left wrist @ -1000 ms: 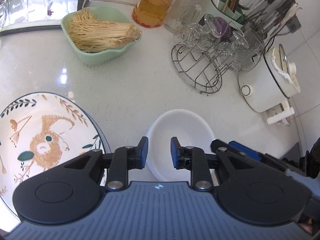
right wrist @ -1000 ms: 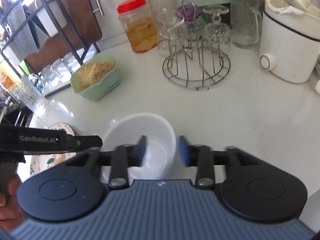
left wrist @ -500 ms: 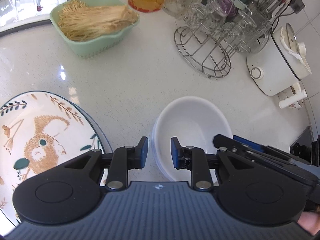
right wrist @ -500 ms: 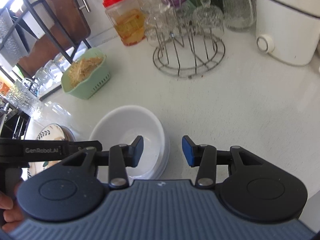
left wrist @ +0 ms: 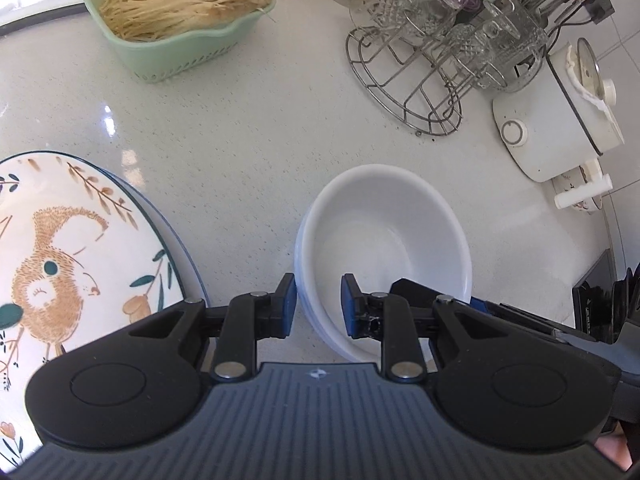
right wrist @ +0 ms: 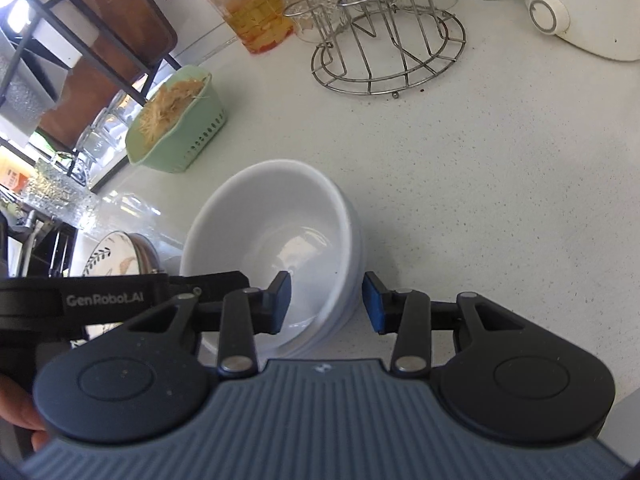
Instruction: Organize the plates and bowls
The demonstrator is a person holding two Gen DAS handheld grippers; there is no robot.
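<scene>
A stack of nested white bowls [left wrist: 384, 236] stands on the white counter; it also shows in the right wrist view [right wrist: 276, 248]. My left gripper [left wrist: 319, 306] is open, its jaws straddling the stack's near left rim. My right gripper [right wrist: 326, 302] is open, its jaws on either side of the stack's near right rim. A decorated plate with a squirrel print [left wrist: 60, 264] lies on a stack of plates left of the bowls and shows small in the right wrist view [right wrist: 116, 258].
A green basket of enoki mushrooms [left wrist: 180, 20] stands at the back left. A wire rack of glasses [left wrist: 432, 52] and a white electric pot [left wrist: 560, 120] stand at the back right. A red-lidded jar [right wrist: 244, 12] is behind them.
Both grippers have come nearer to the bowl stack, which now looms larger. The right gripper's jaws have opened a little wider around the rim.
</scene>
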